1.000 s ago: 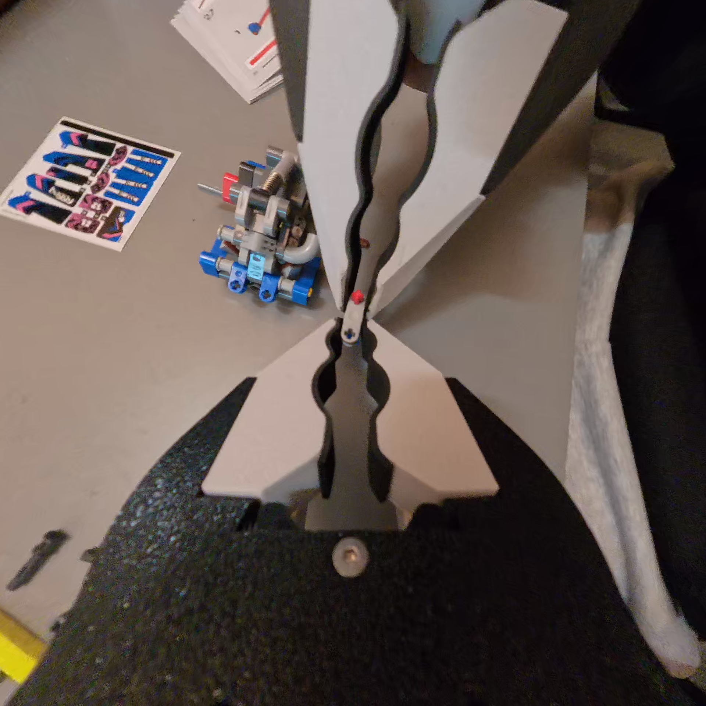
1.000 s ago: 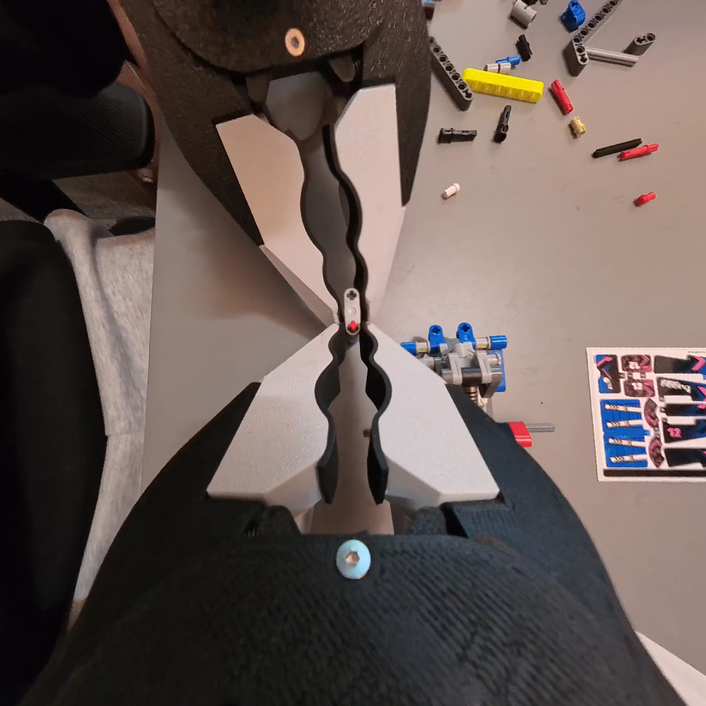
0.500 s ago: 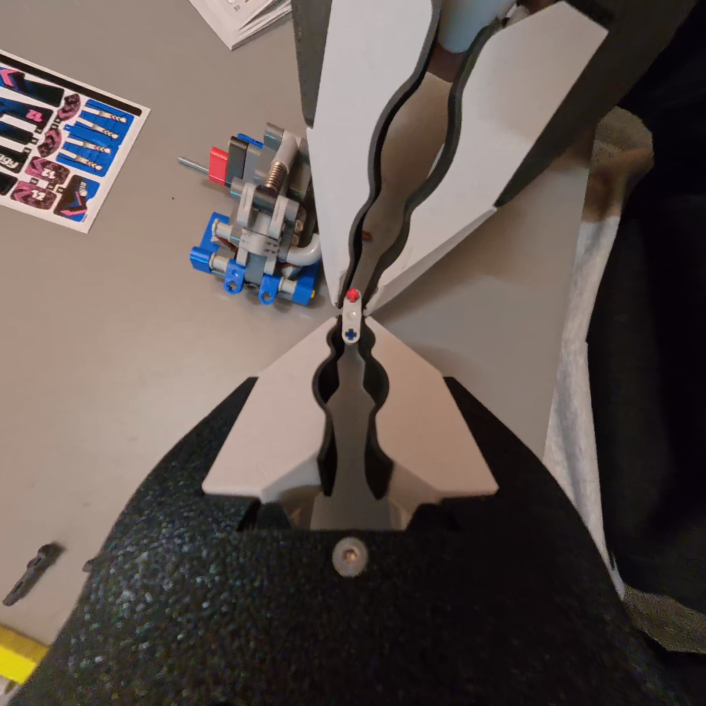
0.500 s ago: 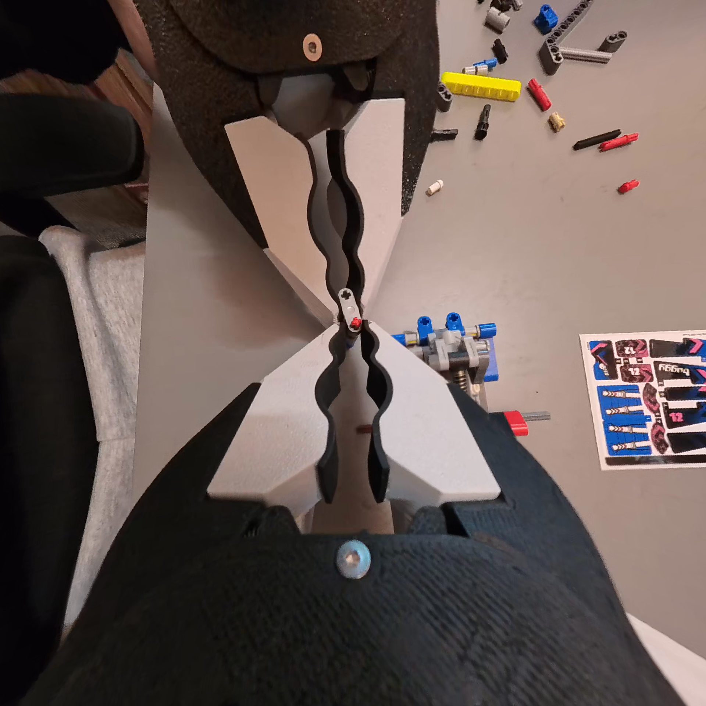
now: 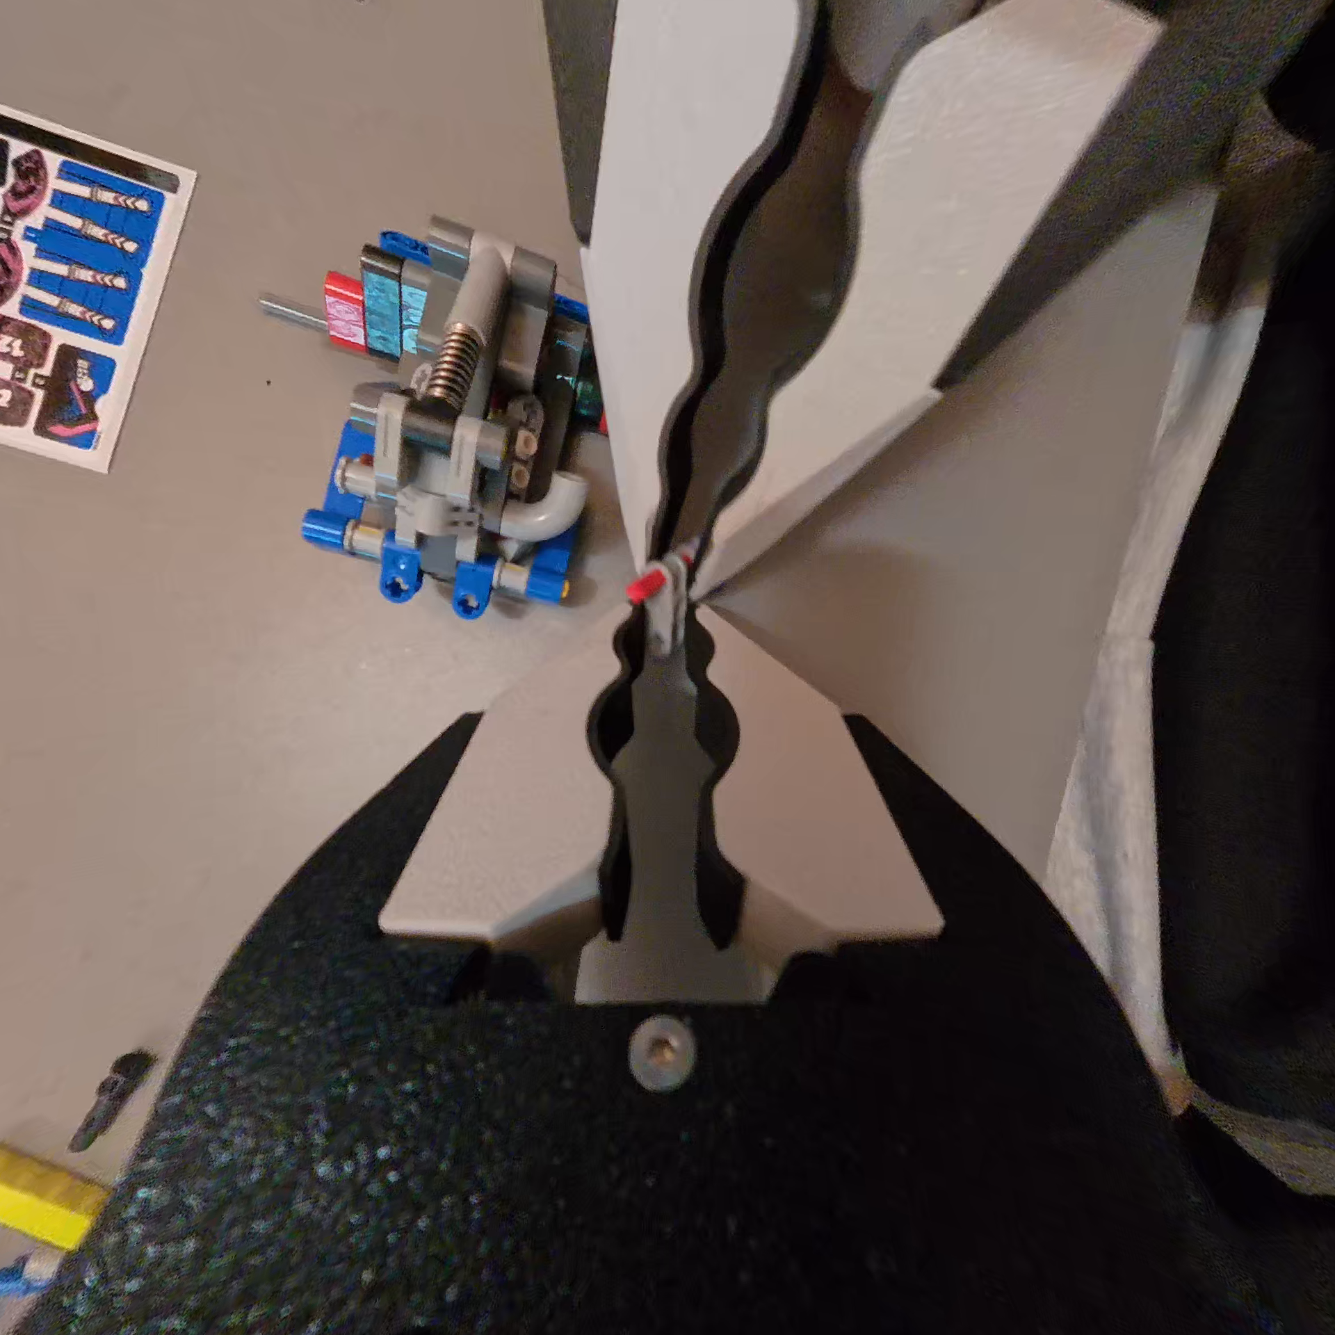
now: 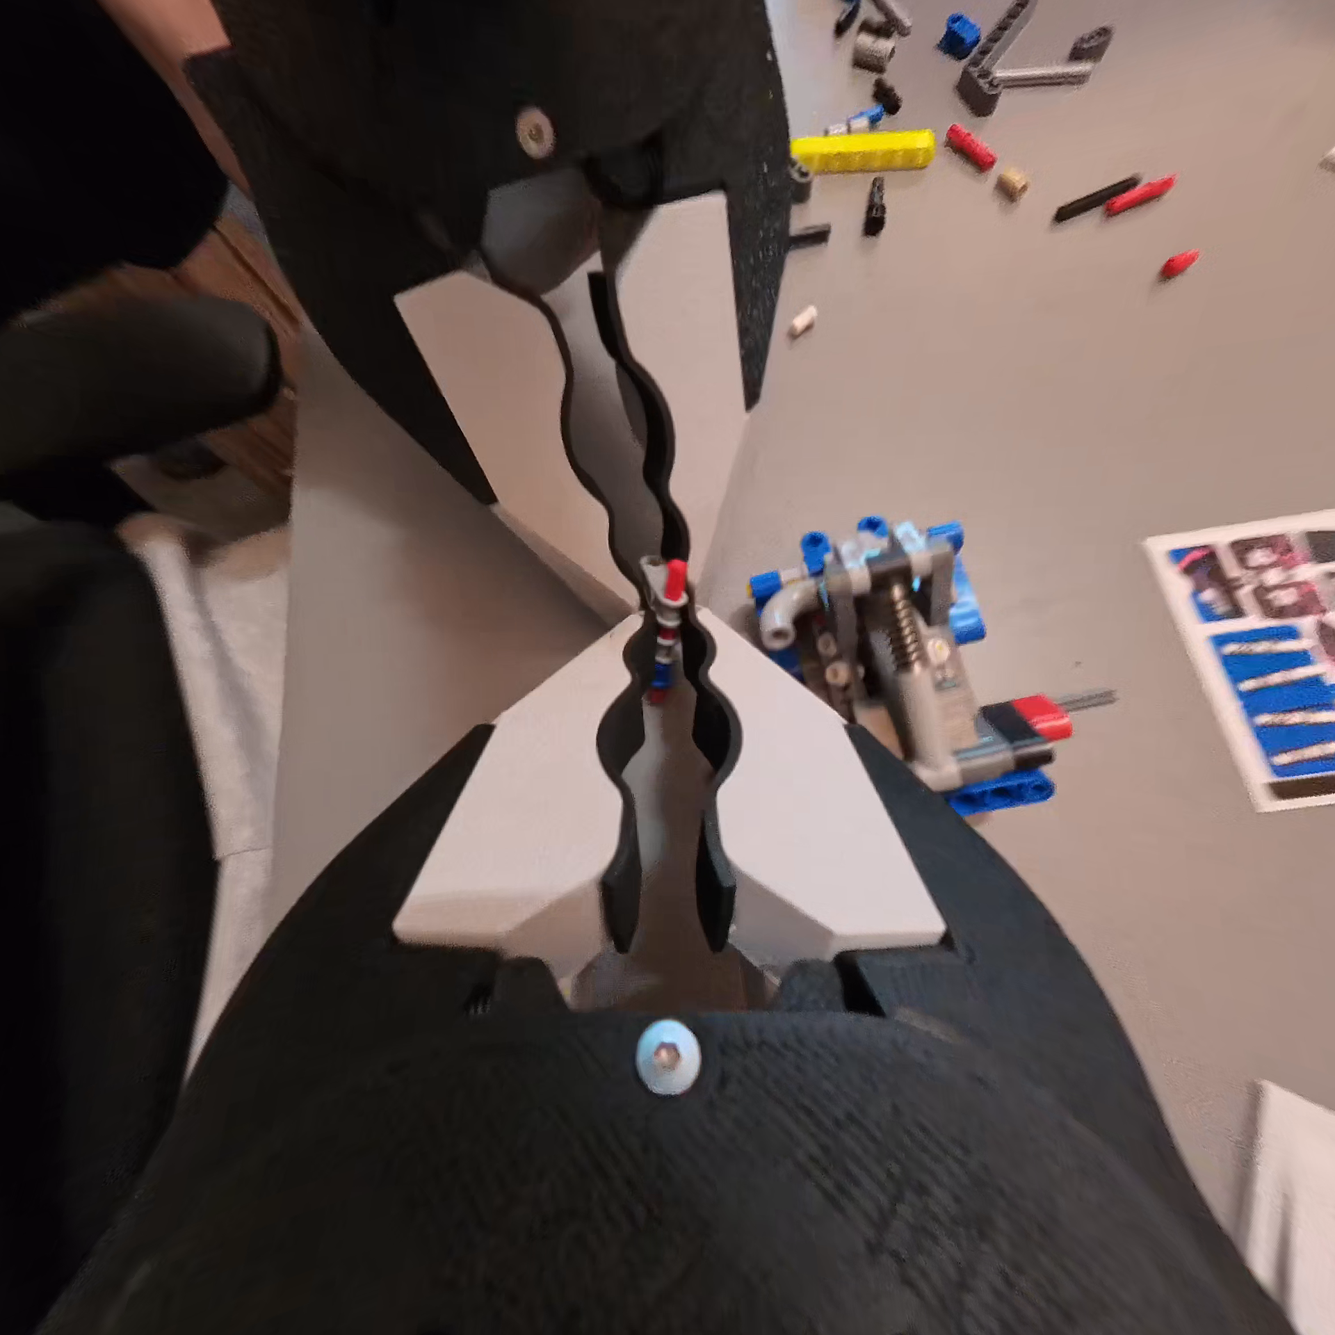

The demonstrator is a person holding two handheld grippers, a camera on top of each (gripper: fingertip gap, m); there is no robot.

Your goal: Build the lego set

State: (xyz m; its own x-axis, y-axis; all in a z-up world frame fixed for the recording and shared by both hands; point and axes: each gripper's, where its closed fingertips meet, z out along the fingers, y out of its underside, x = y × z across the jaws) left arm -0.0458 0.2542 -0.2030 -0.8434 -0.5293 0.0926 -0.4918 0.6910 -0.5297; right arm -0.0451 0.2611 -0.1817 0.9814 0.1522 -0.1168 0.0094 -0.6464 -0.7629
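Grey bench [image 5: 180, 722] below; both fingers' tips nipped tight on small grey link [image 5: 668, 599], likely seating red pin [image 5: 645, 586]; model [image 5: 462, 448] at ten o'clock.

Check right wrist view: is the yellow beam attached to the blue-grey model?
No. The yellow beam lies loose on the table, well apart from the blue-grey model.

Left gripper [image 5: 661, 636]: body of black, coarse, speckled plastic; fingers [image 5: 534, 809] of smooth matt pale-grey plastic edged with black pads; bare metal screw [image 5: 661, 1059]. Right gripper [image 6: 668, 636]: black body with a fine layered grain. Table [image 5: 180, 686]: matt, smooth grey. Model [image 5: 462, 448]: glossy blue and grey plastic with a coiled metal spring [image 5: 451, 365]. Sticker sheet [image 5: 65, 289]: glossy printed paper. Yellow beam [image 6: 863, 150]: shiny plastic. Grey cloth [image 6: 209, 722]: soft, matt.
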